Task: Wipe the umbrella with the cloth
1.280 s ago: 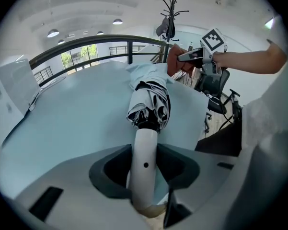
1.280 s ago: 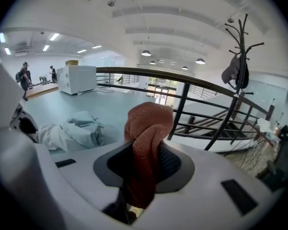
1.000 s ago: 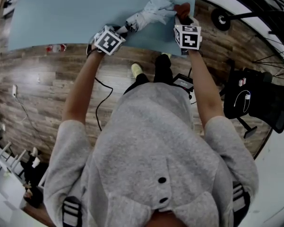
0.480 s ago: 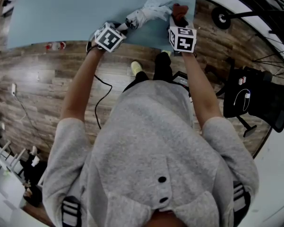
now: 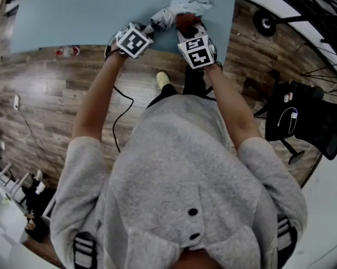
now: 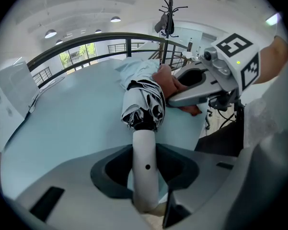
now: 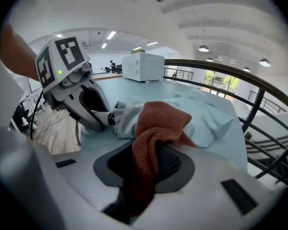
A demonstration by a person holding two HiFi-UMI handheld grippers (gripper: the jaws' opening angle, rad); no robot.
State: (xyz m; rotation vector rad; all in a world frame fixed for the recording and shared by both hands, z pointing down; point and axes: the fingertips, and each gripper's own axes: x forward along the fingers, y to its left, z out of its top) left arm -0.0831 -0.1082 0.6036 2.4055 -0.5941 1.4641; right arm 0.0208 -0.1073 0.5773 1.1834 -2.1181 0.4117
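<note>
Left tool (image 6: 145, 169): we have its jaws on either side of the umbrella's white handle (image 6: 144, 140). They have just been closing, and we judge them clamped on it.
Right tool (image 7: 146, 164): its jaws are shut on the rust cloth (image 7: 160, 123), which bunches out past the tips.
Cloth: its free end lies against the folded canopy, just beside the black-and-white band near the handle.
Umbrella (image 5: 176, 10): it lies folded on the bench (image 5: 73, 15) close to the near edge. The handle points toward us and the pale canopy is crumpled at the far end.
Tools: they sit close together, with the right one just beside the left one's far end.
Step, as we judge it: the cloth is placed for a stroke along the canopy.
Risk, handle: it is smooth and round, so a slack hold would let the umbrella roll or swing under the stroke.
Risk, cloth: a drag over the loose folds could pull it out of the jaws.
Risk, canopy: the fabric could ruck up ahead of the cloth and go unwiped.
Risk, edge: a hard push toward us could slide the umbrella off the bench.
Risk, contact: a stroke toward the handle could knock the tools together.
</note>
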